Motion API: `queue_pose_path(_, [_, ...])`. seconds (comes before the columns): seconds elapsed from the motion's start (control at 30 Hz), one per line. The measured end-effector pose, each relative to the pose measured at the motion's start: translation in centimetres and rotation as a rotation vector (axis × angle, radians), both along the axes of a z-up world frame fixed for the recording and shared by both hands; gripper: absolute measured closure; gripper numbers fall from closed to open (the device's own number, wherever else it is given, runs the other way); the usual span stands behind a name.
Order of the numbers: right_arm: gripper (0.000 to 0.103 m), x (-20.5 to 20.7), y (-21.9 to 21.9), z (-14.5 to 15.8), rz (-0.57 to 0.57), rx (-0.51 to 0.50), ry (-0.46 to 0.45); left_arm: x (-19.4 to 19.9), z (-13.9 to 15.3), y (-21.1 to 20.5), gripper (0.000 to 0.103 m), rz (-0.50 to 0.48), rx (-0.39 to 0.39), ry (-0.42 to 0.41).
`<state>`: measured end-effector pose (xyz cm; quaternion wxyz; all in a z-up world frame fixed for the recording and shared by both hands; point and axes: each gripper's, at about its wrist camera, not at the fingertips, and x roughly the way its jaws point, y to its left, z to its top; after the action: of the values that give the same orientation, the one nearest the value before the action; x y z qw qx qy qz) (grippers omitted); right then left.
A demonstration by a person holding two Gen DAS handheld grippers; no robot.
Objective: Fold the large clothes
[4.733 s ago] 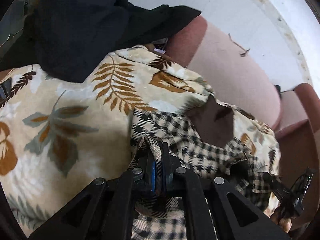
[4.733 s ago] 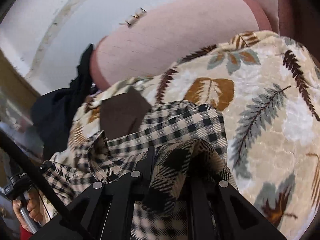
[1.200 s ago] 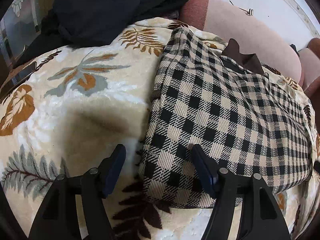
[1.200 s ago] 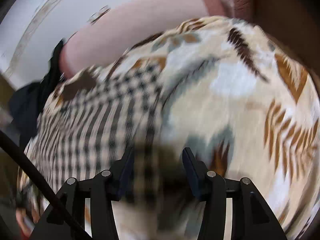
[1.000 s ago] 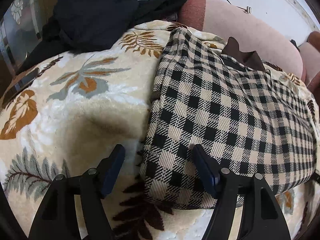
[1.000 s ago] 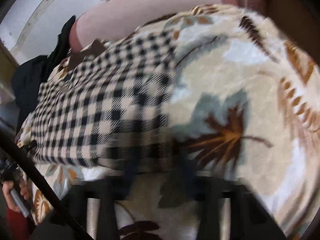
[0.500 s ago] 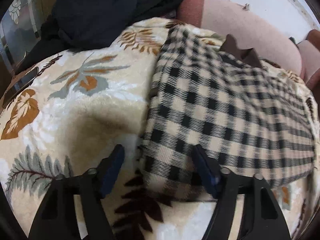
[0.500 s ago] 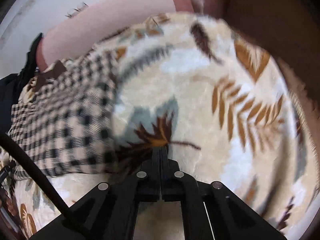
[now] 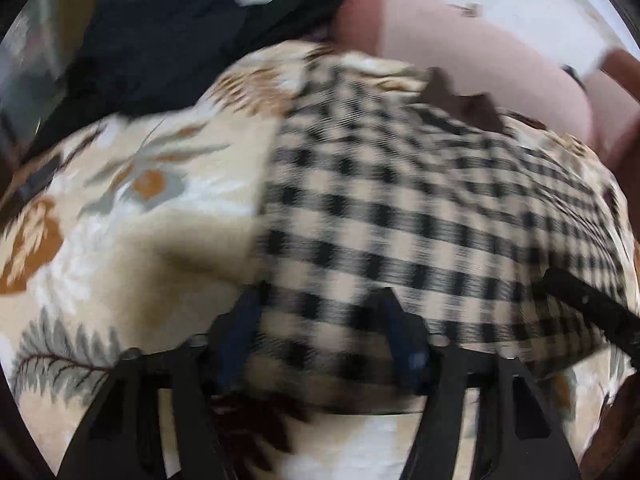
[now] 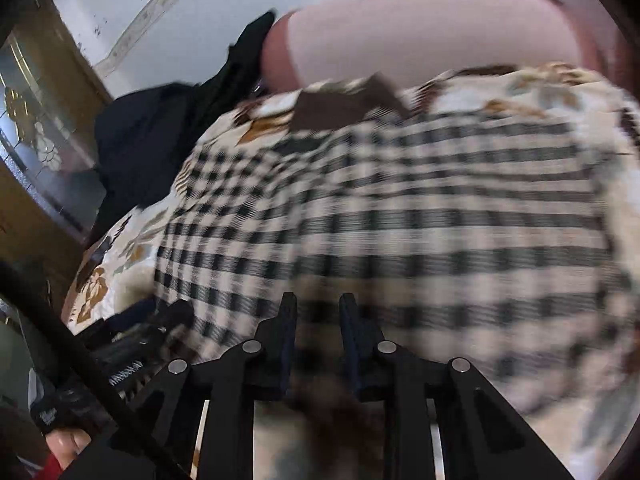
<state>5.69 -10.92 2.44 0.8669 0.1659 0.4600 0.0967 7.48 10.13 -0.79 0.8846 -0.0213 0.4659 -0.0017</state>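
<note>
Checked garment (image 9: 420, 216) is laid folded on leaf-print blanket (image 9: 120, 220), w/ pink sofa back (image 9: 460, 48) behind. Left gripper (image 9: 316, 320): fingers closing, garment's near edge btwn them, not yet pinched. Right gripper (image 10: 318, 320): fingers opening at near hem, nothing gripped.

The folded garment (image 9: 400, 220) is checked in black and cream, with a dark brown collar (image 9: 460, 104) at its 1 o'clock corner. Under it the blanket (image 9: 120, 220) is cream, printed with leaves in rust orange, grey-green and dark brown. At 11 o'clock a heap of clothing (image 9: 160, 40) is plain black. The sofa back (image 9: 480, 52) at 1 o'clock is dusty pink. The wall (image 10: 200, 0) is white. Both grippers are black, the left gripper's (image 9: 320, 336) pads (image 9: 240, 328) blue.
</note>
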Motion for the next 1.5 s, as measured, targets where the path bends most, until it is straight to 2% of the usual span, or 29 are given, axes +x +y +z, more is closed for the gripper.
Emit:
queue_pose_path(0.03, [0.079,0.4,-0.1,-0.7,-0.007,-0.006,0.014,0.2,-0.1,1.3,0.046,0.046,-0.001,0.014])
queue_pose_path(0.07, [0.085,0.7,-0.6,-1.3,-0.016,-0.006,0.025,0.3,-0.1,2.4,0.046,0.064,-0.037,0.027])
queue_pose_path(0.1, [0.097,0.6,-1.4,-1.6,-0.025,-0.002,0.03,0.5,-0.1,3.5,0.046,0.08,-0.086,0.05])
queue_pose_path(0.13, [0.1,0.3,-2.8,-1.8,-0.054,-0.015,0.033,0.5,-0.2,4.1,0.047,0.095,-0.105,0.061])
queue_pose_path(0.23, [0.102,-1.5,-9.1,-2.2,-0.189,-0.007,0.032,0.6,0.0,5.0,0.053,0.131,-0.112,0.067])
queue_pose_path(0.33, [0.103,-4.2,-16.0,-2.3,-0.299,0.106,0.039,0.2,0.5,4.8,0.053,0.132,-0.111,0.043])
queue_pose_path(0.37, [0.103,-5.1,-17.4,-2.0,-0.341,0.073,0.044,-0.1,0.7,4.6,0.053,0.128,-0.098,0.028])
queue_pose_path(0.4, [0.103,-6.1,-18.6,-1.6,-0.394,-0.025,0.053,-0.2,1.1,4.2,0.053,0.124,-0.08,0.012])
queue_pose_path(0.5, [0.101,-7.7,-20.5,-0.8,-0.419,-0.063,0.031,-1.4,3.4,2.7,0.053,0.104,-0.054,-0.061])
queue_pose_path(0.57, [0.096,-8.0,-20.6,0.3,-0.408,-0.083,-0.005,-1.4,5.4,0.4,0.051,0.049,-0.021,-0.128])
queue_pose_path(0.63, [0.096,-7.0,-19.4,1.4,-0.36,-0.067,-0.05,-0.5,6.2,-2.6,0.042,-0.03,-0.013,-0.138])
queue_pose_path(0.67, [0.096,-6.1,-18.4,1.9,-0.333,-0.054,-0.066,0.1,6.2,-3.7,0.042,-0.055,-0.028,-0.127])
queue_pose_path(0.73, [0.096,-3.7,-15.5,2.3,-0.262,-0.032,-0.089,2.2,5.5,-6.5,0.042,-0.133,-0.108,-0.085])
queue_pose_path(0.8, [0.096,-0.8,-12.8,1.8,-0.2,-0.015,-0.081,4.9,3.8,-8.7,0.042,-0.164,-0.181,-0.032])
queue_pose_path(0.87, [0.096,2.2,-10.6,0.4,-0.163,0.014,-0.044,6.7,2.2,-9.7,0.042,-0.145,-0.18,0.008])
queue_pose_path(0.93, [0.096,4.8,-9.4,-1.6,-0.139,0.036,0.01,8.6,0.7,-9.9,0.043,-0.126,-0.139,0.04])
queue_pose_path(1.03, [0.098,6.4,-9.7,-2.8,-0.126,0.005,0.013,10.1,0.7,-8.6,0.051,-0.124,-0.108,0.013])
queue_pose_path(1.13, [0.098,6.2,-12.3,-2.9,-0.16,-0.02,-0.004,11.0,1.6,-6.1,0.051,-0.088,-0.035,-0.027])
queue_pose_path(1.2, [0.099,5.6,-15.0,-3.1,-0.224,0.002,0.0,12.0,1.6,-3.5,0.051,-0.024,-0.004,-0.027])
queue_pose_path(1.27, [0.099,4.8,-18.4,-3.4,-0.327,0.021,0.004,12.6,1.5,-0.8,0.056,0.007,-0.048,0.0])
queue_pose_path(1.3, [0.099,4.3,-19.5,-3.4,-0.36,0.024,0.008,12.6,1.5,0.3,0.056,0.06,-0.001,0.004])
queue_pose_path(1.37, [0.098,3.0,-22.1,-3.4,-0.439,-0.006,0.027,12.3,1.9,1.8,0.048,0.113,0.079,-0.021])
queue_pose_path(1.43, [0.095,1.2,-24.2,-3.0,-0.486,-0.016,0.027,11.4,2.4,3.5,0.046,0.152,0.062,-0.014])
queue_pose_path(1.5, [0.086,-0.7,-25.3,-2.2,-0.51,-0.03,0.012,10.3,3.1,5.1,0.046,0.192,0.022,-0.01])
